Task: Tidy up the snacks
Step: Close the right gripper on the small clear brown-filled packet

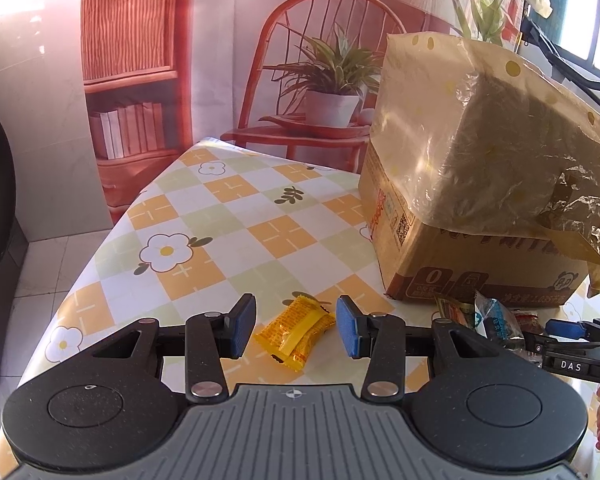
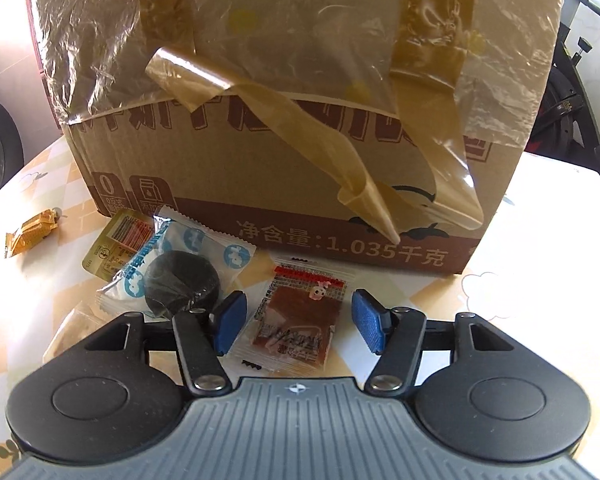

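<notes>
A yellow snack packet (image 1: 296, 334) lies on the flowered tablecloth between the blue pads of my left gripper (image 1: 296, 330), which is open and not touching it. My right gripper (image 2: 300, 322) is open too. A clear packet with a red-brown snack (image 2: 300, 312) lies between its pads, which stand clear of it. Left of that packet lie a white-and-blue packet holding a dark round cake (image 2: 180, 276) and a gold packet (image 2: 116, 244). The yellow packet (image 2: 30, 232) shows far left in the right wrist view.
A large cardboard box (image 1: 480, 184) covered in plastic film and loose tape (image 2: 320, 140) stands right behind the snacks. The table (image 1: 228, 216) drops off at its left edge (image 1: 112, 240) to a tiled floor. A printed backdrop hangs behind it.
</notes>
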Tool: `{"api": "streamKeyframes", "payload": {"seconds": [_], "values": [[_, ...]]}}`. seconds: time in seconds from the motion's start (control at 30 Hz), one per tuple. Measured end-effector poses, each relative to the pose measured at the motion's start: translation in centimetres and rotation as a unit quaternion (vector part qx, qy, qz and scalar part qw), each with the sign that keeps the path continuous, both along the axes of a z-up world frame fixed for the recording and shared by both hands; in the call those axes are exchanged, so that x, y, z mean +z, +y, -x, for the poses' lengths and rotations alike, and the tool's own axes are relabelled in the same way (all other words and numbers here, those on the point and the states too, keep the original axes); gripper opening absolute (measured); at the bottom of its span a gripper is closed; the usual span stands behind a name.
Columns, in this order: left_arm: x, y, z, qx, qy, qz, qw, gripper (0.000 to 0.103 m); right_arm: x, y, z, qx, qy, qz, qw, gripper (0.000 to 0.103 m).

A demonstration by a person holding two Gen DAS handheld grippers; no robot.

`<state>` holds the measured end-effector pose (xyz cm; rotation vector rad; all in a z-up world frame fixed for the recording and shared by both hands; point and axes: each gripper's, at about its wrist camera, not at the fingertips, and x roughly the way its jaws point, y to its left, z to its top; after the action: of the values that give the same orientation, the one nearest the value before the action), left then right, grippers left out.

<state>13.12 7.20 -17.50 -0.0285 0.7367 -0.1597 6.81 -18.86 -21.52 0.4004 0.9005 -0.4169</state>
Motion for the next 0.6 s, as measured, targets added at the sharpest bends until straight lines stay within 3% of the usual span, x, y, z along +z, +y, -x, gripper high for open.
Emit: {"api": "streamKeyframes", "payload": {"seconds": [0.2,0.43,0.53,0.6], "values": [[-0.5,0.2,-0.4,0.004,0.003,-0.008,1.0000,0.046,-0.3,-0.7,2.0,-0.006,-0.008,0.012,1.000,0.062],[-0.9,0.3,-0.6,0.004,0.003,-0.016,0.9999,0.046,-1.1,-0.7,1.3,0.018,-0.027,0.023,0.999,0.062],[-1.1,0.5,-0.7,0.004,0.005,-0.020,0.9998,0.046,-1.4,-0.7,1.5,0.024,-0.038,0.025,0.999,0.059],[-1.3,0.6,-0.8,0.003,0.007,-0.023,0.9997,0.046,-1.5,-0.4,1.9,0.023,-0.048,0.027,0.998,0.053]]}}
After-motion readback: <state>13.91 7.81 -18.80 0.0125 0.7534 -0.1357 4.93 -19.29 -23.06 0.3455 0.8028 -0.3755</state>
